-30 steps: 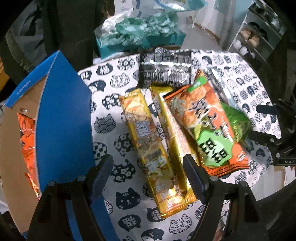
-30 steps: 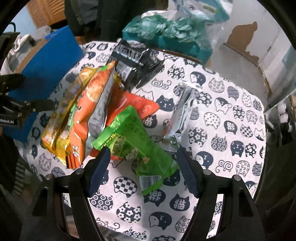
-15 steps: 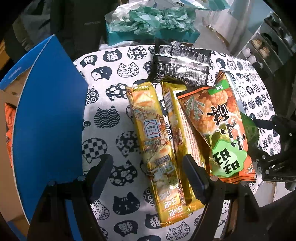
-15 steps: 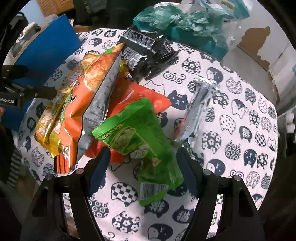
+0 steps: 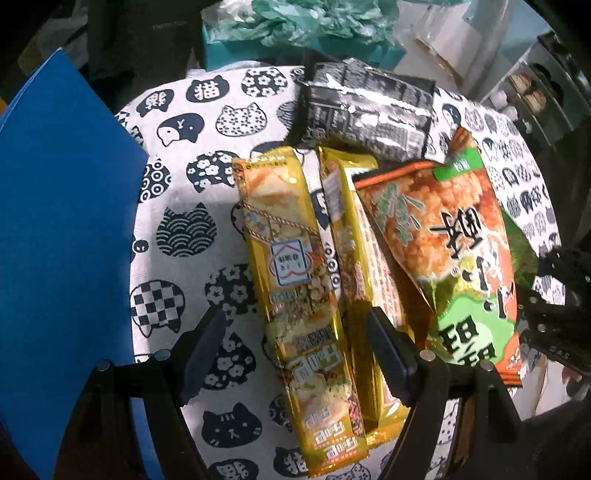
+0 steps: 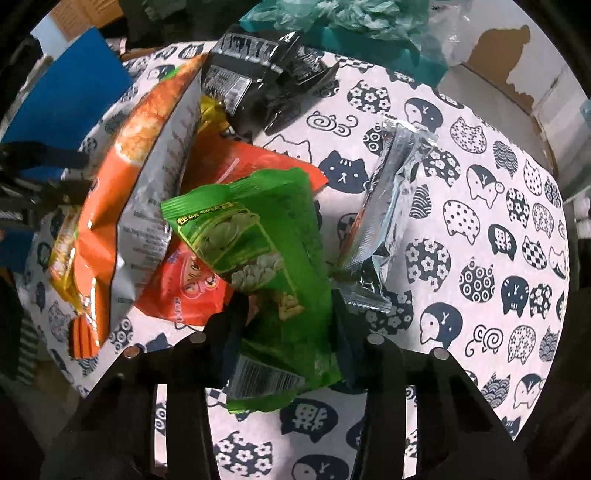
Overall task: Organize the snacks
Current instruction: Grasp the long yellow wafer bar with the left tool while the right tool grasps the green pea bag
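Snack packets lie on a round table with a cat-print cloth [image 5: 184, 229]. My left gripper [image 5: 295, 350] is open, its fingers on either side of a long yellow packet [image 5: 295, 280] without touching it. Beside that lie a second gold packet [image 5: 354, 266], an orange-and-green bag [image 5: 450, 240] and a black packet [image 5: 369, 114]. My right gripper [image 6: 286, 321] has its jaws closing on a green snack bag [image 6: 258, 240], whose lower part is pinched between the pads. The green bag rests on a red packet [image 6: 192, 288].
A blue box flap [image 5: 62, 240] stands along the table's left edge. A silver packet [image 6: 391, 206] lies just right of the green bag. A teal box with crumpled plastic [image 6: 351, 22] sits behind the table. The cloth [image 6: 480, 221] on the right bears nothing.
Both grippers have come down closer to the table. The right jaws, wide apart before, have drawn in against the green bag. The left jaws kept their width.
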The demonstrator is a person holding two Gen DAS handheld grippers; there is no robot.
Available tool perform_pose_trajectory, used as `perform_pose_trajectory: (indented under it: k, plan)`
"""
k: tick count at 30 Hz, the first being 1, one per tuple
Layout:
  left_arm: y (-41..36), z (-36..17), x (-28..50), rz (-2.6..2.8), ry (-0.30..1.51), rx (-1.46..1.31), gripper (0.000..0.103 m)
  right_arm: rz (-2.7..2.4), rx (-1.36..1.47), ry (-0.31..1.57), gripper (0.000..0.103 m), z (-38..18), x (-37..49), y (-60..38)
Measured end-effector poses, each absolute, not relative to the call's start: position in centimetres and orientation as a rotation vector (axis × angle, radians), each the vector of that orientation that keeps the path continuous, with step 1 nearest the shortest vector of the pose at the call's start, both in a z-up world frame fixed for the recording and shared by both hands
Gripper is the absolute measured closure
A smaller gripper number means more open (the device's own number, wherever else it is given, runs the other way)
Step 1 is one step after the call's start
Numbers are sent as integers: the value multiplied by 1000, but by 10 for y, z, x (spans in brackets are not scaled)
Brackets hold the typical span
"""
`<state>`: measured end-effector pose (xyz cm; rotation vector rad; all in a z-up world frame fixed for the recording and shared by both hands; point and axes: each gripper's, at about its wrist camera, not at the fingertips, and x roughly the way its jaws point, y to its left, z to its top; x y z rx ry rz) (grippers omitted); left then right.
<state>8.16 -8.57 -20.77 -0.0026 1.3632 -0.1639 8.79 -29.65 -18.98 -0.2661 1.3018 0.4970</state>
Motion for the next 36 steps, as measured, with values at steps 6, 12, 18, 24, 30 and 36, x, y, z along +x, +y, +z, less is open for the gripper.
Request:
perform_pose_trajectory:
  k: [6,12,18,24,30,36]
  plan:
    - [-84,-219,85,-151,1386,1,40,480,-196,1278,67,-173,91,-302]
    - [-88,-221,84,-187,1396,25,65,458,-146,1276,68,-167,88,-303]
    - [-89,-211,79,-150,1377,56,72,442,-134,1252,68,-155,89,-302]
    - [-81,-199,72,-143,1355,32,72,429,-132,1209,68,-135,89,-298]
    - [-84,-175,67,-154,1312,46,72,428,-111,1160,68,-106,85,-293]
    - [-84,-140,56,-175,1216,76,72,438,-102,1114,68,-78,80,-285]
